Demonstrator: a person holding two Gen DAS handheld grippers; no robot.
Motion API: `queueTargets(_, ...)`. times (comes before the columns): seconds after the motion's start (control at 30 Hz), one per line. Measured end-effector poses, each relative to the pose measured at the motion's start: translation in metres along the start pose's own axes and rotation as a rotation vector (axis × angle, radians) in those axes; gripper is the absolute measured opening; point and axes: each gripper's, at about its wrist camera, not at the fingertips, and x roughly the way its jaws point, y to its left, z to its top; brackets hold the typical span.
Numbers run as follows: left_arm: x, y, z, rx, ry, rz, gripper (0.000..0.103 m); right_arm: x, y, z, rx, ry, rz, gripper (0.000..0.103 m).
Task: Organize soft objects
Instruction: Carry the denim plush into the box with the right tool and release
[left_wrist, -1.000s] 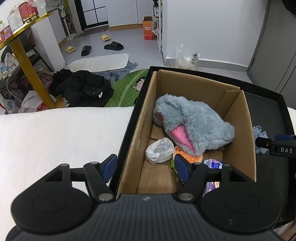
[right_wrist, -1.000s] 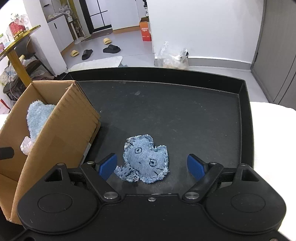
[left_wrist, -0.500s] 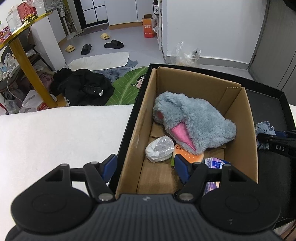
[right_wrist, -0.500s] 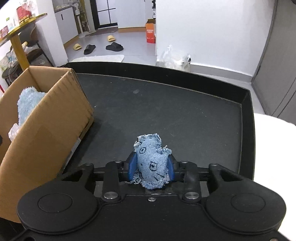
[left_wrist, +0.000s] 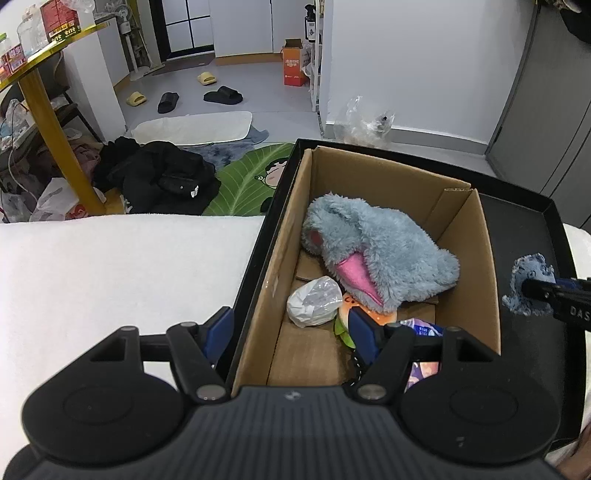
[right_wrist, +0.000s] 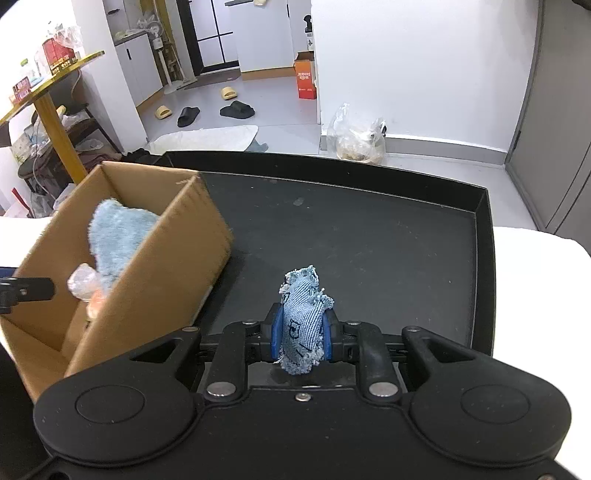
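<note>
One box: a cardboard box (left_wrist: 369, 258) is sitting open-topped along the left edge of the black tray (right_wrist: 369, 240).
Box contents, four counted: a grey-blue plush toy (left_wrist: 376, 251) with a pink patch is lying toward the far end; a crumpled white plastic bag (left_wrist: 314, 301), an orange soft item (left_wrist: 347, 312) and a blue-printed packet (left_wrist: 424, 326) are lying toward the near end.
Tray floor: one item, a frayed denim piece (right_wrist: 303, 317), is sitting squeezed and upright near the tray's near edge, to the right of the box.
Right gripper (right_wrist: 300, 336): its jaws have just been closing, and the blue pads are pressing on both sides of the denim piece.
Left gripper (left_wrist: 291, 332): it is standing partly open and holding nothing, with one finger outside the box's left wall and the other over the box's near end.
In the way: the box's right wall is standing between the denim piece and the box's inside.
Around: a white cloth (left_wrist: 110, 266) is covering the surface on both sides of the tray.
</note>
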Motion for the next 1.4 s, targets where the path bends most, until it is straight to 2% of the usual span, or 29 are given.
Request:
queueTargets(0.3,-0.002,0.010,-0.001,-0.047,-0.001,0.025,0.066,-0.033,0.028,0.019,-0.042,-0.074,0.060,0.021)
queueTargets(0.43,0.000,0.014,0.000,-0.065,0.021,0.016,0.061,-0.045,0.041,0.026,-0.040,-0.095,0.106,0.021)
queueTargets(0.6,0.001,0.018,-0.001,-0.074,0.044,0.021,0.050,-0.053,0.064,0.035,-0.069,-0.096,0.147,0.021)
queueTargets(0.8,-0.001,0.019,-0.003,-0.055,0.081,0.040,0.050,-0.053,0.089,0.046,-0.114,-0.078,0.193,0.021)
queueTargets(0.9,-0.001,0.020,-0.004,-0.035,0.131,0.031,0.049,-0.050,0.100,0.049,-0.122,-0.046,0.217,0.022)
queueTargets(1.03,0.004,0.024,-0.007,-0.022,0.177,0.016,0.035,-0.042,0.112,0.050,-0.117,0.001,0.228,0.021)
queueTargets(1.17,0.009,0.034,-0.010,-0.077,0.188,-0.015,0.024,-0.036,0.123,0.048,-0.110,0.017,0.252,0.020)
queueTargets(1.2,0.010,0.036,-0.011,-0.087,0.193,-0.024,0.018,-0.035,0.126,0.046,-0.111,0.021,0.258,0.020)
queueTargets(1.4,0.010,0.040,-0.012,-0.106,0.180,-0.046,0.013,-0.025,0.142,0.051,-0.084,0.050,0.305,0.023)
